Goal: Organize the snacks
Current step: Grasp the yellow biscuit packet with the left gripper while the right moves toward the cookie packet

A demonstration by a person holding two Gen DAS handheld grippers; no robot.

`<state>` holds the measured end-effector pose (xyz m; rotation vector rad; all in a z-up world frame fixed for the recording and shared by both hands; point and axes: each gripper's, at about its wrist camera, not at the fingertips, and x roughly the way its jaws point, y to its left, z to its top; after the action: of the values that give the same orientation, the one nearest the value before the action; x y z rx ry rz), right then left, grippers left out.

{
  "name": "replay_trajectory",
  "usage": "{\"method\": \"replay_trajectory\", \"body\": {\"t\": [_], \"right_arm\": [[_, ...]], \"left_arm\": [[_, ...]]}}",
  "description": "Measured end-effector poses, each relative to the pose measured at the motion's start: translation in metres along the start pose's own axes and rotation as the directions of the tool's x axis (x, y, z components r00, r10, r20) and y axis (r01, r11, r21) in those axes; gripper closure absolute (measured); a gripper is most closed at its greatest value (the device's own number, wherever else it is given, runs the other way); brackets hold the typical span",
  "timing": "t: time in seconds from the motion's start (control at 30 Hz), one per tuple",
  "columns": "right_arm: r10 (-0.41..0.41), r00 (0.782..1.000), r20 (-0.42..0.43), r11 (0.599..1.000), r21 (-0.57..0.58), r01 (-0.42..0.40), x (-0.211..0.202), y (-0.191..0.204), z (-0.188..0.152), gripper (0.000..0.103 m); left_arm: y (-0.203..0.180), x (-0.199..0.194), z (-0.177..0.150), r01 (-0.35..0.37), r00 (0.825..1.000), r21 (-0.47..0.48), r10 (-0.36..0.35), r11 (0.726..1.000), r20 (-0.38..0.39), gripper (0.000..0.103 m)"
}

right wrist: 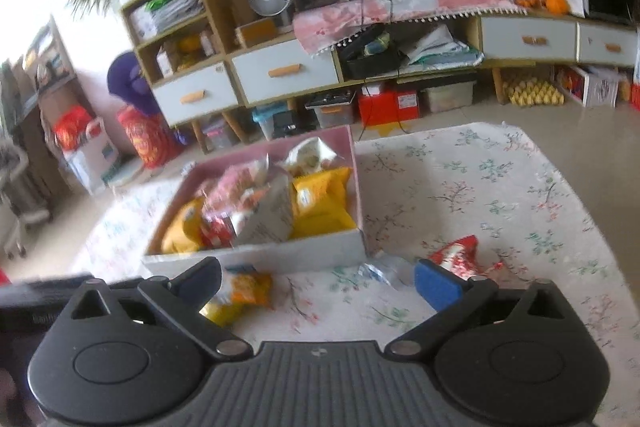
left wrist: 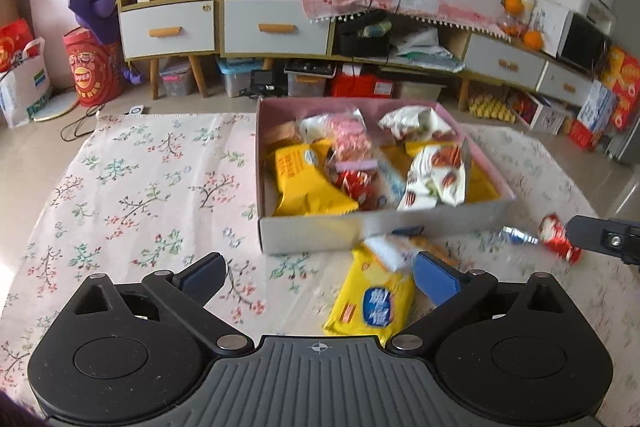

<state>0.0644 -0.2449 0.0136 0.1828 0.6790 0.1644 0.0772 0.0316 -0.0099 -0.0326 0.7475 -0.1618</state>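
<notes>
Left-wrist view, left to right: left gripper (left wrist: 318, 277) released, jaws wide, nothing between them. Yellow biscuit packet (left wrist: 370, 301) lies lower centre on the floral cloth (left wrist: 152, 187), just before the snack box (left wrist: 308, 235). Red wrapper (left wrist: 558, 237) sits far right by the right gripper (right wrist: 318, 283), also released and empty. Advice: centre the pads across the packet's narrow width, lift clear of the box's near wall. Heaped packets inside leave little room.

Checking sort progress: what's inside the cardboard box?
The cardboard box holds a heap of snack packets: yellow packet, red packet, pink packet, white packets with brown print. Whatever lies beneath the heap, and the box floor, are covered.
</notes>
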Motion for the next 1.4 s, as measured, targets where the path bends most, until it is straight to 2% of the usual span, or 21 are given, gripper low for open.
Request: {"method": "replay_trajectory", "body": {"t": [0.2,0.33,0.57,0.7,0.97,1.17,1.27,1.4], "right_arm": [[-0.043,0.999,0.002,0.998,-0.046,0.043,-0.006,-0.014,-0.014,0.013],[-0.102,0.995,-0.016,0.993,-0.058,0.101,-0.004,-0.025,-0.021,0.013],[-0.146,0.987,-0.072,0.984,-0.114,0.138,0.002,-0.036,-0.034,0.013],[-0.159,0.981,-0.109,0.981,-0.132,0.144,0.008,-0.041,-0.039,0.013],[-0.125,0.985,-0.116,0.982,-0.157,0.106,0.019,-0.036,-0.04,0.013],[-0.03,0.994,-0.11,0.981,-0.192,0.009,0.025,-0.015,-0.037,0.013],[0.024,0.993,-0.113,0.982,-0.183,-0.044,0.028,-0.005,-0.032,0.013],[0.069,0.99,-0.125,0.986,-0.145,-0.087,0.036,0.005,-0.025,0.013]], "left_arm": [[0.006,0.006,-0.019,0.006,0.999,-0.023,-0.007,1.0,-0.04,0.002],[0.006,0.009,-0.028,0.016,0.998,-0.05,-0.019,0.999,-0.056,0.002],[-0.005,0.015,-0.037,0.033,0.997,-0.038,-0.035,0.999,-0.063,0.002],[-0.014,0.022,-0.044,0.035,0.998,0.004,-0.035,0.999,-0.059,0.002],[-0.022,0.036,-0.049,0.057,0.997,0.035,-0.056,0.998,-0.045,0.002],[-0.019,0.043,-0.044,0.1,0.995,0.019,-0.099,0.995,-0.018,0.004],[-0.018,0.047,-0.042,0.12,0.993,0.028,-0.12,0.992,-0.017,0.014],[-0.019,0.051,-0.042,0.113,0.994,0.056,-0.112,0.992,-0.018,0.039]]}}
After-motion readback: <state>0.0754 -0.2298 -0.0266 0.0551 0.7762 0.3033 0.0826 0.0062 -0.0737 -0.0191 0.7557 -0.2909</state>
